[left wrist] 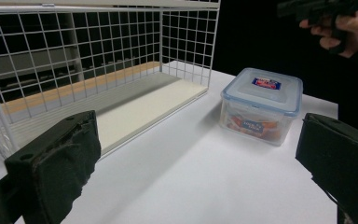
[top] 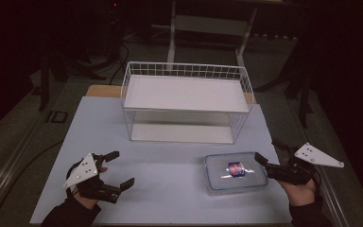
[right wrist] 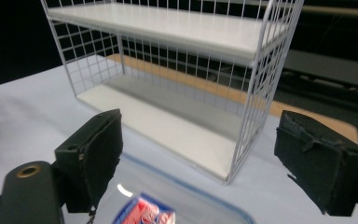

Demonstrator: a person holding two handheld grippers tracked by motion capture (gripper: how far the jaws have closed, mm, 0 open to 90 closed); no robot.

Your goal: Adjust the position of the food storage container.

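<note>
Two black hand-held grippers, left gripper (top: pixel 121 169) and right gripper (top: pixel 273 150), each topped by a grey three-cornered plate with dark screw dots, worn blocky black pads (left wrist: pixel 60 158), dark sleeves (top: pixel 71 213) at both wrists

Open tool (right wrist: pixel 196 158) above box lid (right wrist: pixel 168 205), facing rack (right wrist: pixel 177 70).

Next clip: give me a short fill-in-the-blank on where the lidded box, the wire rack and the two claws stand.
1. The clear plastic box rests on the white table with its lid ____.
2. The box stands nearest the person's ____ claw.
3. The white wire rack has ____ shelves, both bare.
4. The left claw holds nothing; its jaws stand ____.

Missing words: on; right; two; open
</note>
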